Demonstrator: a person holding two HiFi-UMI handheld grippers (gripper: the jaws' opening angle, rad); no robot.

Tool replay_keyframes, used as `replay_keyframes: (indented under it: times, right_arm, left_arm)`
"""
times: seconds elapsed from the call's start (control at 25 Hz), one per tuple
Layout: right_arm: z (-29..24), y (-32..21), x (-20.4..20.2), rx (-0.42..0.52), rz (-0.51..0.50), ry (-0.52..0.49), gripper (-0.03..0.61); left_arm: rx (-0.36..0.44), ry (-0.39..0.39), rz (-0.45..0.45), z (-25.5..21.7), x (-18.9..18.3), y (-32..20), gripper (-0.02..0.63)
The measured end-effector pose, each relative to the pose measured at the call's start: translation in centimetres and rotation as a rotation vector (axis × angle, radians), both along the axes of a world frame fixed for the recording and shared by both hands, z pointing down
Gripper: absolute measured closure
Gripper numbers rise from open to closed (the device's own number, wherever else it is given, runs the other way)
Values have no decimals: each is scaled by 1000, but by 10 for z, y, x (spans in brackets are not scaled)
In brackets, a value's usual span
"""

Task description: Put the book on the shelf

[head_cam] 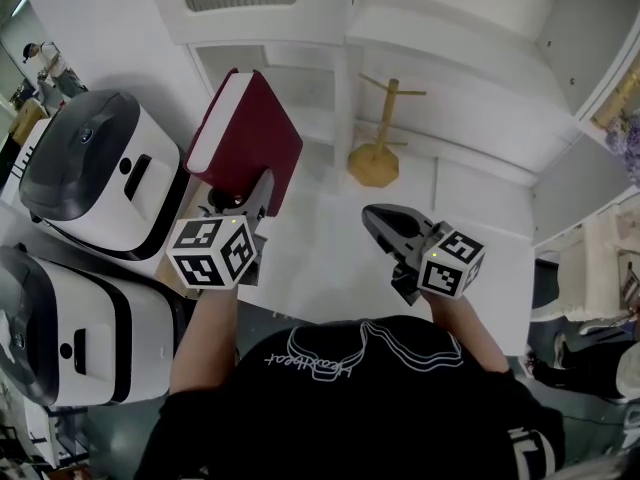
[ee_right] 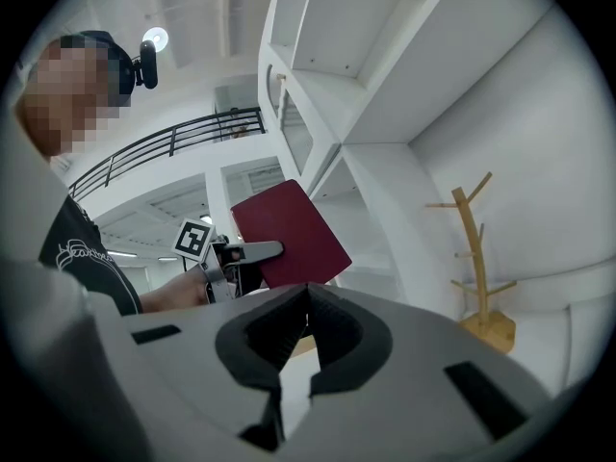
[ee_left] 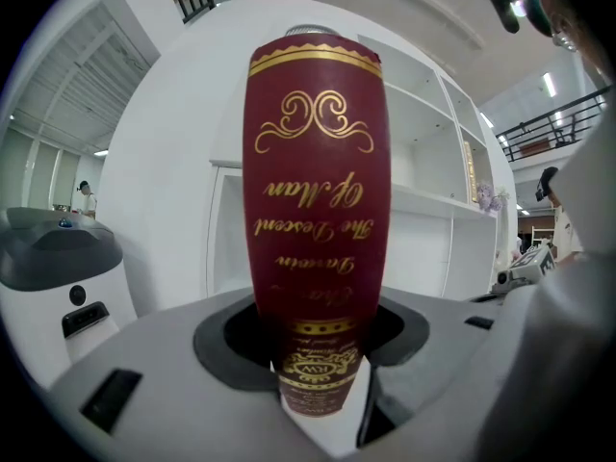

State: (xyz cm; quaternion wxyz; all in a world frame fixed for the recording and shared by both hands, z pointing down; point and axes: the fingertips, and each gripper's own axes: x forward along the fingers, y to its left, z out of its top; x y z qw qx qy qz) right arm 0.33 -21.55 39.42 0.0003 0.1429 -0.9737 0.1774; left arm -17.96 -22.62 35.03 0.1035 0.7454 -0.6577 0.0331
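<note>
**A:** We have the book (head_cam: 245, 133) pinched in the left hand-held gripper (head_cam: 258, 190). Its jaws clamp the covers near one end of the spine and are held wide by the book's thickness. The book is in the air above the desk (head_cam: 320, 258), just in front of the shelf (head_cam: 345, 98), and leans toward the white appliance (head_cam: 100, 168).

**B:** And the right hand-held gripper (head_cam: 378, 218)?

**A:** Its jaws are pressed together with nothing in them, low over the desk.

**B:** Then we square the book up first. Held by one end, we judge it could swing, so we move slowly.

**A:** Agreed. We aim for the open compartment behind it, well away from the wooden stand (head_cam: 378, 138), and rest its lower edge on the board before we loosen the grip.

**B:** The right one can steady the cover if it tips.
</note>
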Motion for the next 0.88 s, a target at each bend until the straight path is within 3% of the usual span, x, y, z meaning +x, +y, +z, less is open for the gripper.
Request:
replay_keyframes:
  times: [0.88]
  right_arm:
    - [-6,-38,-27,-16,99,22,572]
  left_arm:
    - [-59,-6,69,13,-32,-69,403]
